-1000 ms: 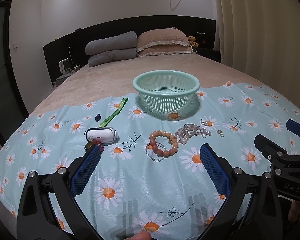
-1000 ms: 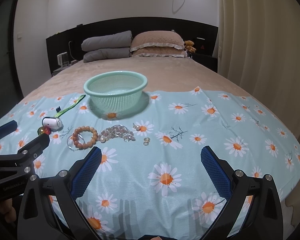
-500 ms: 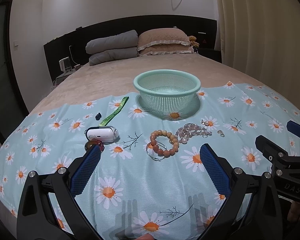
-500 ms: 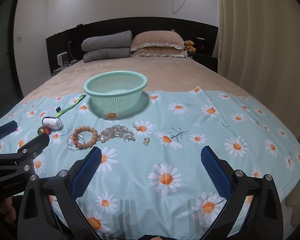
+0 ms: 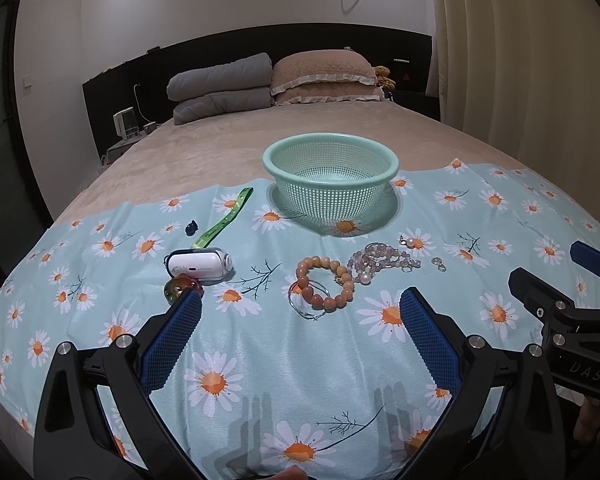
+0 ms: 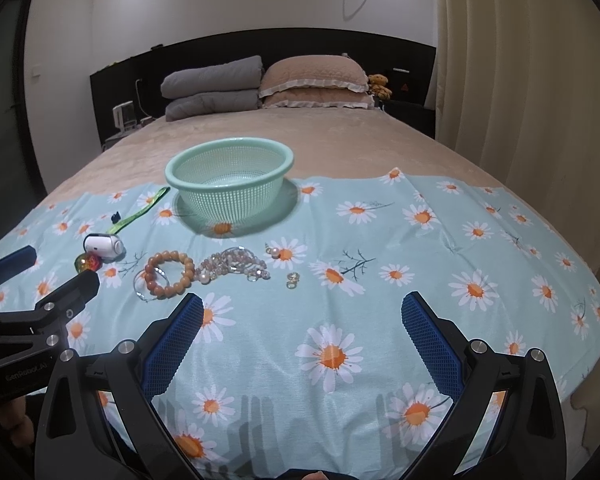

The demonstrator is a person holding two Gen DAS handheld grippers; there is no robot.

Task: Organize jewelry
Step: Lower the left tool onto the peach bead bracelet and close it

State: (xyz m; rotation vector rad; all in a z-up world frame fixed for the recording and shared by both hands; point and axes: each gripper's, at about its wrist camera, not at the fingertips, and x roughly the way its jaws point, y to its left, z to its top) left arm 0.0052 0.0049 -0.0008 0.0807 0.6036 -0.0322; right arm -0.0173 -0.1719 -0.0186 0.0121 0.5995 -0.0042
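A mint green mesh basket stands empty on a daisy-print cloth over the bed. Nearer lie an orange bead bracelet over a thin silver bangle, a pile of pale pink beads and pearls, a pearl earring and small rings. My left gripper is open and empty, just short of the bracelet. My right gripper is open and empty, to the right of the jewelry.
A white case, a colourful ball, a green strap and a small black clip lie at the left. Pillows are at the headboard. A curtain hangs at right.
Both grippers stay open and nearly still. The left wrist view has shifted very slightly. Nothing on the cloth has moved.
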